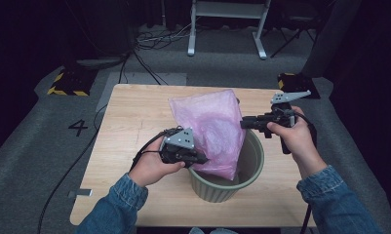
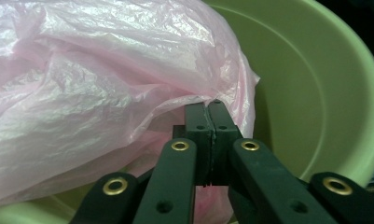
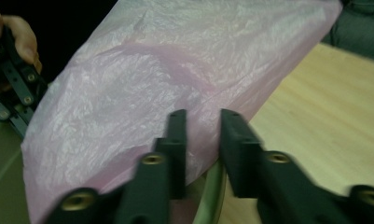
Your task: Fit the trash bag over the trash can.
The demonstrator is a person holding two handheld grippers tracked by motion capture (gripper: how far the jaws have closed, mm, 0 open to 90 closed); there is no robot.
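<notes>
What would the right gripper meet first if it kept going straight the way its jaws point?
Most likely the pink plastic bag: the right gripper points at its side, just above the green bin's rim. Its jaws stand apart in its own view, though depth is hard to judge.

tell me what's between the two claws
In the high view, the pink plastic bag spans from left claw to right claw, above the green bin.

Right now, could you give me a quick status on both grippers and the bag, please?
Left gripper shut on pink bag. Right gripper open at the bag's side. Bag partly in green bin. Nothing in the way.
</notes>
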